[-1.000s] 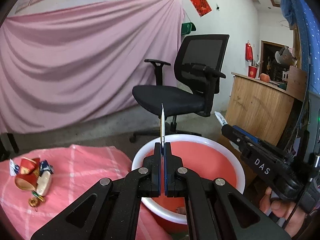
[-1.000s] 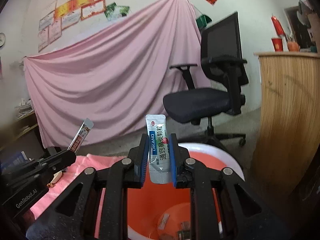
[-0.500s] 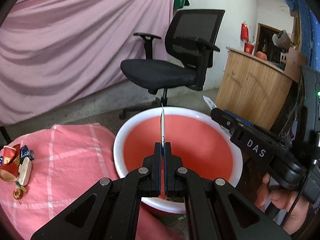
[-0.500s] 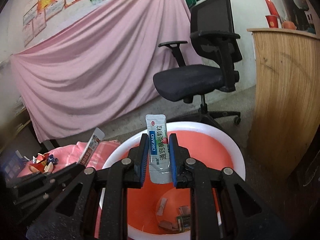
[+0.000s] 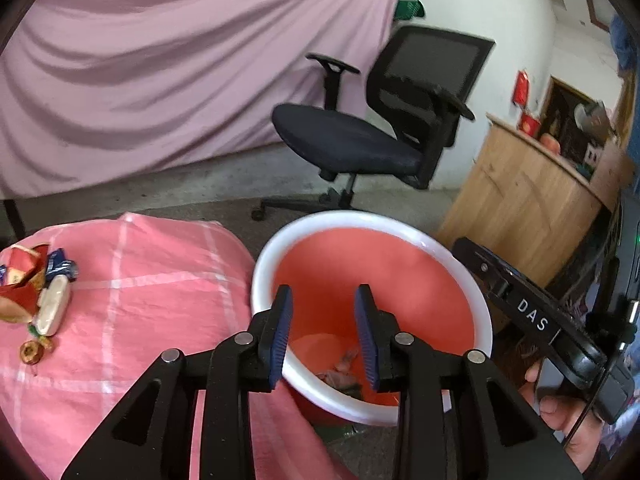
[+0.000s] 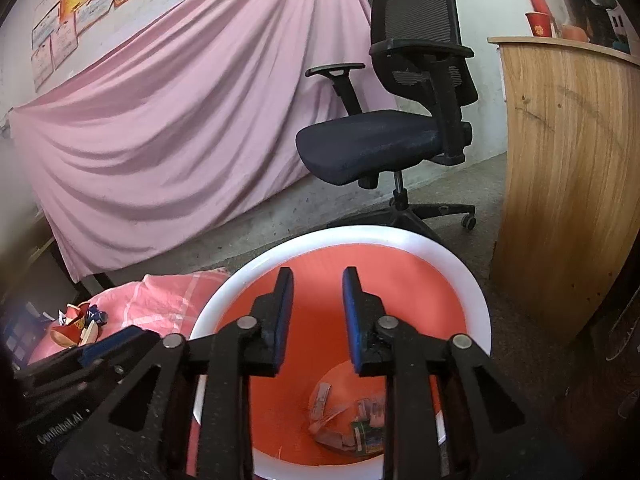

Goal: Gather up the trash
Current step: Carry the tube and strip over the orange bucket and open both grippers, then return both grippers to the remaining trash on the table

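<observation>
Several scraps of trash [image 6: 347, 420] lie at the bottom of the orange bin [image 6: 400, 272], wrappers and small packets heaped together below its white rim. We hold both tools over that bin. Our left hand-held gripper [image 5: 323, 300] has its blue pads [image 5: 280, 332] apart and opening, with nothing between them. Our right hand-held gripper [image 6: 316, 280] is likewise parting, its jaws a modest way apart and bare, pointing down into the bin. In the left wrist view the right tool shows at the right edge, gripped by our hand [image 5: 560, 420].

More trash [image 5: 32, 296] sits well apart from the bin on the pink checked cloth [image 5: 152, 280] to its left: a red paper cup, a blue wrapper, a white piece and a small coin-like charm, all bunched together. The cloth's edge lies just beside the bin's rim.

Beyond the bin stands a black office chair [image 6: 384, 140] on the concrete floor, a pink sheet [image 6: 180, 120] draped behind it, and a curved wooden counter [image 6: 568, 160] to the right.
</observation>
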{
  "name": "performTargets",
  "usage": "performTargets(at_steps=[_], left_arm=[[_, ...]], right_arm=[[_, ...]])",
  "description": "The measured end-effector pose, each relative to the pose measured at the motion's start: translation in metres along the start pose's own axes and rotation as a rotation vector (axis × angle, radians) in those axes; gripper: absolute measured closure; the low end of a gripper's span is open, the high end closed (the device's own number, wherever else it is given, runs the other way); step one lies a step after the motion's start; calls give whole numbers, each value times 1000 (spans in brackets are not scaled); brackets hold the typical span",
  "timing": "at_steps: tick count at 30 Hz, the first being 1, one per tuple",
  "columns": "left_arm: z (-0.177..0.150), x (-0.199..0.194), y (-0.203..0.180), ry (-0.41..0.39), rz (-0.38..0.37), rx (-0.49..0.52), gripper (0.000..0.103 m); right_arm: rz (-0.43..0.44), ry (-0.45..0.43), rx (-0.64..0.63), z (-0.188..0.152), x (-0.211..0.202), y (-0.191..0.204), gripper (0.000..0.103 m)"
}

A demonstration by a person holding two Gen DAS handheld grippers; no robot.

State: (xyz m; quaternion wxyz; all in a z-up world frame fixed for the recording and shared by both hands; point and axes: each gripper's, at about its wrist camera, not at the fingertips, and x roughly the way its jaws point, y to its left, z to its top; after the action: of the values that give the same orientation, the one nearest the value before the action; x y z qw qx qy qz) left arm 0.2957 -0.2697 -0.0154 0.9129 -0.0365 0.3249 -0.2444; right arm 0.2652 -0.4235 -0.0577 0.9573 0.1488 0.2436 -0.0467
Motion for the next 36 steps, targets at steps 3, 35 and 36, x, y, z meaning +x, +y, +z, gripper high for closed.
performTargets(at_steps=[3, 35, 36], left_arm=[[2, -18, 9, -62, 19, -15, 69], [-52, -213, 170, -574, 571, -48, 2], [-53, -214, 177, -565, 578, -49, 2]], right_arm=[[-7, -16, -3, 4, -3, 6, 48], [366, -504, -305, -8, -65, 212, 0], [370, -494, -317, -9, -62, 216, 0]])
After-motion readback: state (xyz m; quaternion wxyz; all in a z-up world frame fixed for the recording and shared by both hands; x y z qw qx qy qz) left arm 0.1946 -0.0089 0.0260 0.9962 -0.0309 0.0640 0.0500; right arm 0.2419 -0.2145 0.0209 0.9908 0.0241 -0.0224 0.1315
